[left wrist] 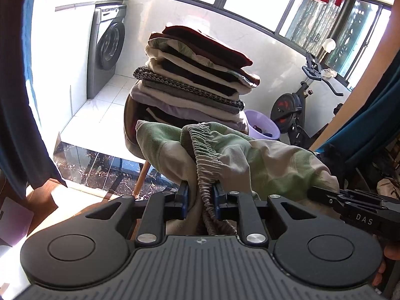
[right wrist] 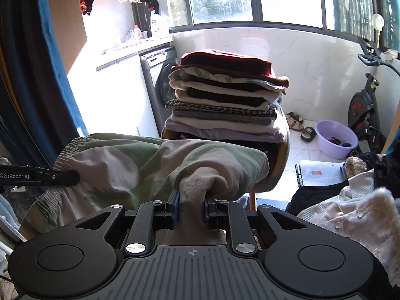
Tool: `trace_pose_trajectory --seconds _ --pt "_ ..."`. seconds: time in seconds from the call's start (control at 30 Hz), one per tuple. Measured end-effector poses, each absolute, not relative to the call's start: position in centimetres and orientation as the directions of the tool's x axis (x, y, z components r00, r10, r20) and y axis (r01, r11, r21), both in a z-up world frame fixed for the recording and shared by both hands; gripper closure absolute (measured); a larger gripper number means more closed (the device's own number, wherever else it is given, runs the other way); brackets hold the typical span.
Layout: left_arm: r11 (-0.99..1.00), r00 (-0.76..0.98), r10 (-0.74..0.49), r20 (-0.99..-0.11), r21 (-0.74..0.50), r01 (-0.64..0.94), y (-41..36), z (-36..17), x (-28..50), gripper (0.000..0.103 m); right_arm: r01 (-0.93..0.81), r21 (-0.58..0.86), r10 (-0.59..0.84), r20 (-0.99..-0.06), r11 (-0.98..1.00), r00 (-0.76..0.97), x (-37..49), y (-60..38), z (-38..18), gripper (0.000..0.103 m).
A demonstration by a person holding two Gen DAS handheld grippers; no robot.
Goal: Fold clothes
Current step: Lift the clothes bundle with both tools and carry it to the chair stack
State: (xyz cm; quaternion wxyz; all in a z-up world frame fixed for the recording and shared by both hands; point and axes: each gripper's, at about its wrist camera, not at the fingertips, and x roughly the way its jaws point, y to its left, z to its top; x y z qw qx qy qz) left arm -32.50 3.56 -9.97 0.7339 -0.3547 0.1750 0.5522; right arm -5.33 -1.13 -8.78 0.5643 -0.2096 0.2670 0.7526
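Gripping green-beige garment (left wrist: 240, 160) – both jaws clamped; folded stack (right wrist: 225, 100) on chair (right wrist: 280, 165), tiled sunlit laundry balcony.

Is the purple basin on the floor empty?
No, the purple basin holds a few small dark items at its bottom.

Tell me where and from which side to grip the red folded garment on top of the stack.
Grip the red folded garment at its thick folded edge facing the cameras, coming in level from the front. It lies flat, topmost on the tall stack of folded clothes, so nothing covers it. Both grippers are shut on the green-and-beige elastic-waist garment now.
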Motion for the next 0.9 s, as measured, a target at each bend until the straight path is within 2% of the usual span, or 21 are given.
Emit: trace_pose_trajectory --seconds 0.33,0.9 --pt "0.154 0.337 0.685 -0.646 -0.323 -0.934 14.1 -10.0 -33.2 0.084 -0.961 0.193 0.745 -0.607 -0.200 -0.277 -6.3 7.9 -10.5 0.087" --pt "0.182 0.335 0.750 -0.570 -0.309 -0.934 34.6 -5.4 -29.5 0.085 -0.947 0.179 0.769 -0.553 -0.267 -0.321 -2.0 31.6 -6.6 0.087"
